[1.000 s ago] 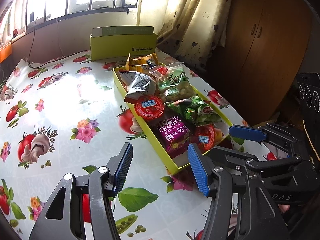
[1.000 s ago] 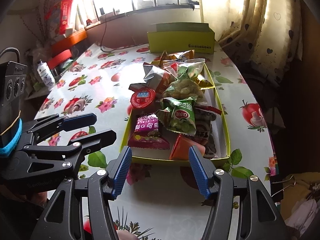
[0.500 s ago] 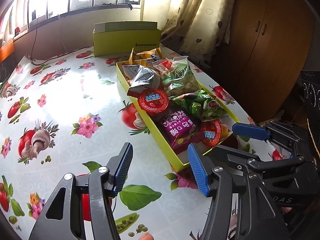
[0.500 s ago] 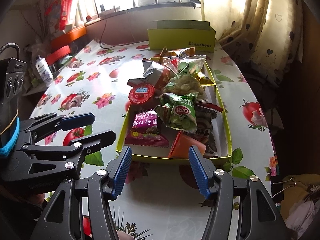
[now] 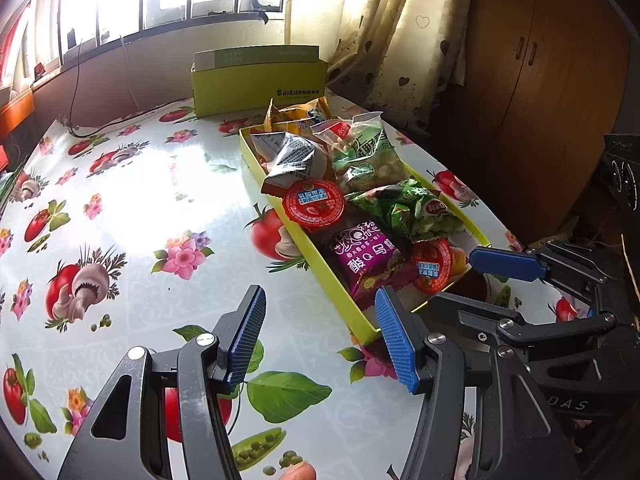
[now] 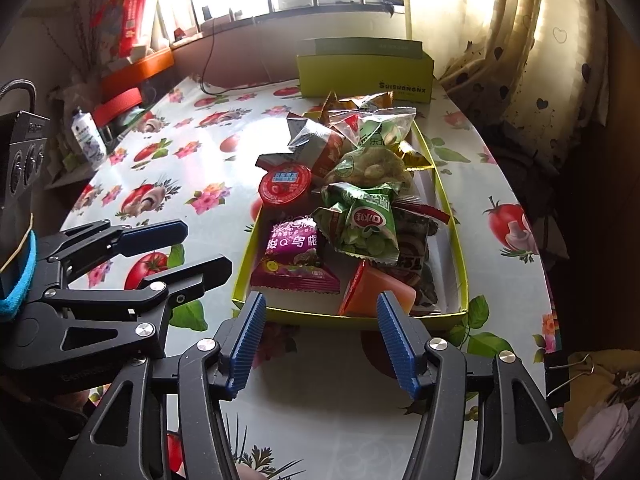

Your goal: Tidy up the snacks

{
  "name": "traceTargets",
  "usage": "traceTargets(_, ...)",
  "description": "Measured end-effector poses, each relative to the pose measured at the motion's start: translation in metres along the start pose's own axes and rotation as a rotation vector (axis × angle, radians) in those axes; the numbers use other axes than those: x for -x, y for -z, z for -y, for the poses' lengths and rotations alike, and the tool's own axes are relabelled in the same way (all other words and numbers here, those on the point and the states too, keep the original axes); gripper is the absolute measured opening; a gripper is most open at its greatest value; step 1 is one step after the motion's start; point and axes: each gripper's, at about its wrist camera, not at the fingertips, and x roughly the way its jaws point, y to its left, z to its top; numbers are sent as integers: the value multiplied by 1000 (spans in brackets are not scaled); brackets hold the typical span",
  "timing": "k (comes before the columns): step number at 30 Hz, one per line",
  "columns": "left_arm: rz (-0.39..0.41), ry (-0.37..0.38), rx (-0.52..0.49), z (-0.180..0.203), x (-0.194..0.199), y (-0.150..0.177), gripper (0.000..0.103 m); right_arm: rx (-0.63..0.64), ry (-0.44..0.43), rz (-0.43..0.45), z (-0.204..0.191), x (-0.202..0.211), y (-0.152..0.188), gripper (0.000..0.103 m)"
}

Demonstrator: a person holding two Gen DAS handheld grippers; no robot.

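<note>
A long yellow-green tray [image 5: 344, 304] [image 6: 360, 317] on the flowered table holds several snacks: a purple packet [image 5: 366, 256] [image 6: 294, 258], a red-lidded jelly cup [image 5: 315, 203] [image 6: 285, 182], a green pea bag [image 5: 416, 210] [image 6: 366, 226], a second jelly cup [image 5: 431, 266] on its side, an orange one [image 6: 374, 292], and more bags behind. My left gripper [image 5: 320, 338] is open and empty, just left of the tray's near end. My right gripper [image 6: 320, 340] is open and empty before the tray's near edge. Each gripper shows in the other's view [image 5: 504, 264] [image 6: 156, 236].
A yellow-green box [image 5: 258, 82] [image 6: 366, 76] stands at the table's far end under the window. A white bottle [image 6: 86, 136] and orange shelves [image 6: 136, 70] lie left of the table. Curtains [image 5: 400, 40] and a wooden wardrobe [image 5: 540, 100] stand on the right.
Both grippers have drifted slightly, so the tray sits a little differently in each view. Both stay open and empty. The snacks have not moved.
</note>
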Motion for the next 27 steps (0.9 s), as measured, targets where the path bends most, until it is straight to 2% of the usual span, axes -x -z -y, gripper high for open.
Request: traceTargets(27,-27,-20,17,-2,-2,4,58,-11,-8,-30,-4,-6,3,55)
